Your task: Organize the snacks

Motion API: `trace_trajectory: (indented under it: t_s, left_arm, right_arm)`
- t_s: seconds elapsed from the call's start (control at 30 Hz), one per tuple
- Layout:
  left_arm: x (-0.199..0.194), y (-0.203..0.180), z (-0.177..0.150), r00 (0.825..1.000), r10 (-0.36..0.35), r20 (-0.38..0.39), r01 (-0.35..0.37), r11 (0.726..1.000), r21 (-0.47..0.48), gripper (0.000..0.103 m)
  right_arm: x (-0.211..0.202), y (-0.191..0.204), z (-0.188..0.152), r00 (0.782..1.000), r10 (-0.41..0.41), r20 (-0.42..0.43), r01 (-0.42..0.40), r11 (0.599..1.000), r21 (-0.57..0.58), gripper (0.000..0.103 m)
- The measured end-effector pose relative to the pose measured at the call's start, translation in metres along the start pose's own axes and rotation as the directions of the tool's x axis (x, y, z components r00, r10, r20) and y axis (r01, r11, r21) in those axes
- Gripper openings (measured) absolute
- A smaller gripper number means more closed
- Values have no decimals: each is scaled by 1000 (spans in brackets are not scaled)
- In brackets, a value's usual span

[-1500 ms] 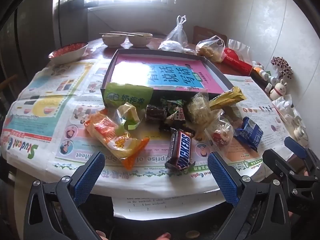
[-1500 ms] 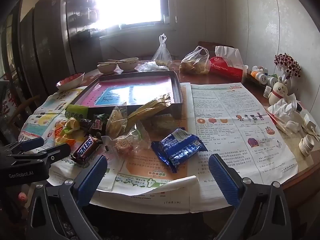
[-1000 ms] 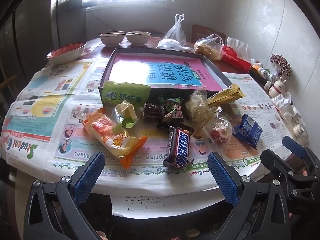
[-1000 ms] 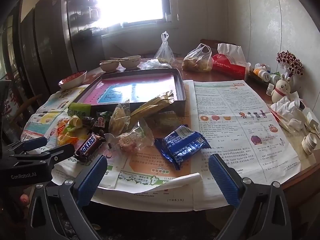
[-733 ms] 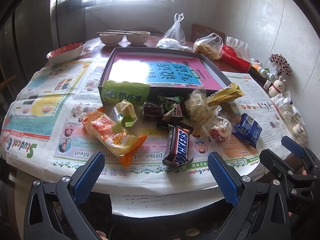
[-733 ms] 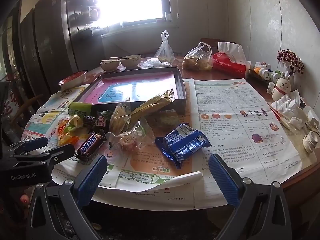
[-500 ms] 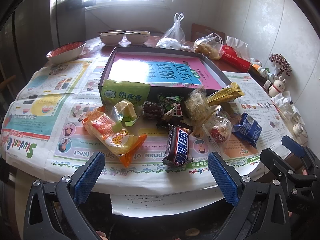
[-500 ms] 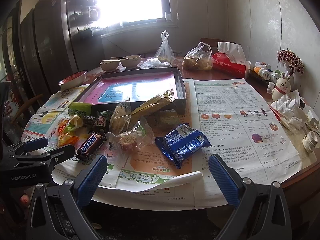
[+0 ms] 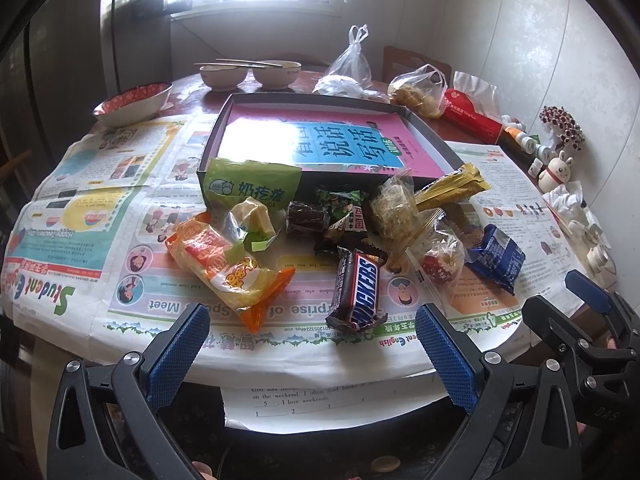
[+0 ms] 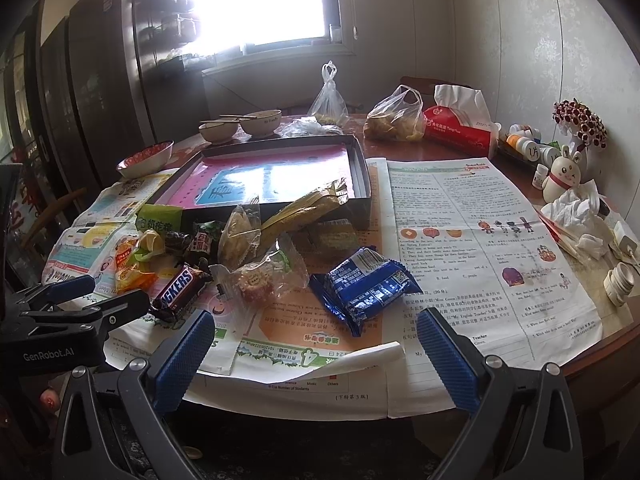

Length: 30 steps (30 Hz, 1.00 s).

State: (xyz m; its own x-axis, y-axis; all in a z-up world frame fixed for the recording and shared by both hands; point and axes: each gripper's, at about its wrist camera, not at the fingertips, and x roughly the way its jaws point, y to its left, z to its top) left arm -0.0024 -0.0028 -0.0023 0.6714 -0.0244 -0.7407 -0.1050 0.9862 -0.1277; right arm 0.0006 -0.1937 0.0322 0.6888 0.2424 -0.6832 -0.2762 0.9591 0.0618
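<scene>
A pile of snacks lies on the newspaper-covered table in front of a dark shallow box (image 9: 218, 136) lined with a pink sheet. Nearest are a Snickers bar (image 9: 358, 288), an orange-yellow packet (image 9: 224, 266) and a blue packet (image 9: 496, 258); a green packet (image 9: 252, 188) leans on the box. My left gripper (image 9: 312, 354) is open and empty at the table's near edge, just before the Snickers bar. My right gripper (image 10: 314, 354) is open and empty, just before the blue packet (image 10: 366, 288). The box (image 10: 360, 168) also shows in the right wrist view.
Bowls (image 9: 224, 76) with chopsticks, a red-patterned dish (image 9: 134, 98), plastic bags (image 9: 416, 88) and a red tissue pack (image 10: 460, 128) stand behind the box. Small bottles, a rabbit figurine (image 10: 562, 178) and crumpled tissues crowd the right side by the wall.
Both grippers have shifted only slightly toward the table; the snacks sit a little lower and nearer in view. Nothing was taken hold of or moved.
</scene>
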Motion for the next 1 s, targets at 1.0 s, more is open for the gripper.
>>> trace_trajectory:
  t_s: [1.0]
  left_arm:
    - [3, 0, -2, 1000, 6, -8, -6, 1000, 6, 102]
  right_arm:
    - [4, -2, -2, 1000, 7, -11, -7, 1000, -3, 102]
